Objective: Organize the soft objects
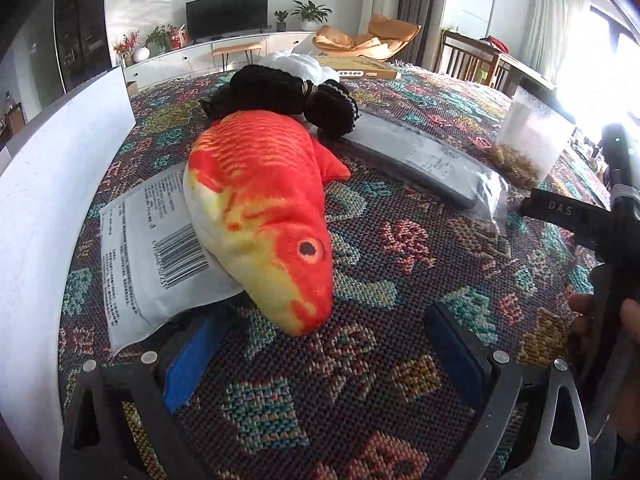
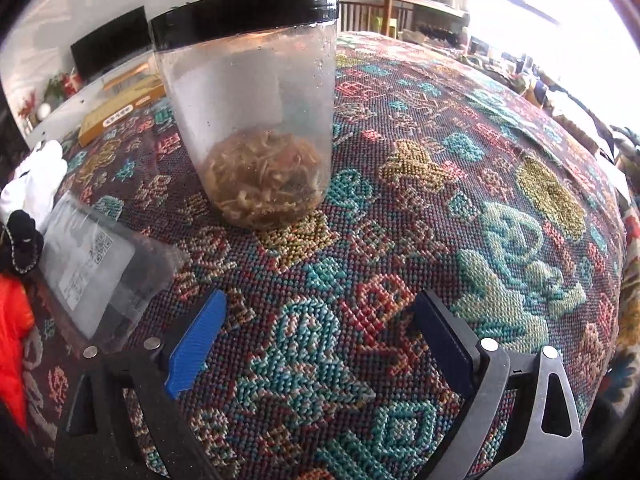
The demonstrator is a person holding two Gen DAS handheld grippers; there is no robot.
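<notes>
An orange and yellow plush fish (image 1: 260,216) lies on the patterned tablecloth (image 1: 360,400), its head pointing at my left gripper (image 1: 320,356), which is open and empty just short of its snout. Behind the fish lie a black knitted soft item (image 1: 288,100) and a white soft item (image 1: 296,65). My right gripper (image 2: 320,344) is open and empty over the cloth, in front of a clear jar (image 2: 256,120). The fish's orange edge (image 2: 12,344), the black item (image 2: 20,240) and the white item (image 2: 36,180) show at the left of the right wrist view.
A white labelled packet (image 1: 148,256) lies under the fish. A grey plastic-wrapped packet (image 1: 432,164) (image 2: 92,264) lies to its right. The black-lidded jar (image 1: 528,140) holds brownish shreds. A flat yellow box (image 1: 360,68) (image 2: 120,116) lies at the far edge. A white board (image 1: 44,220) stands on the left.
</notes>
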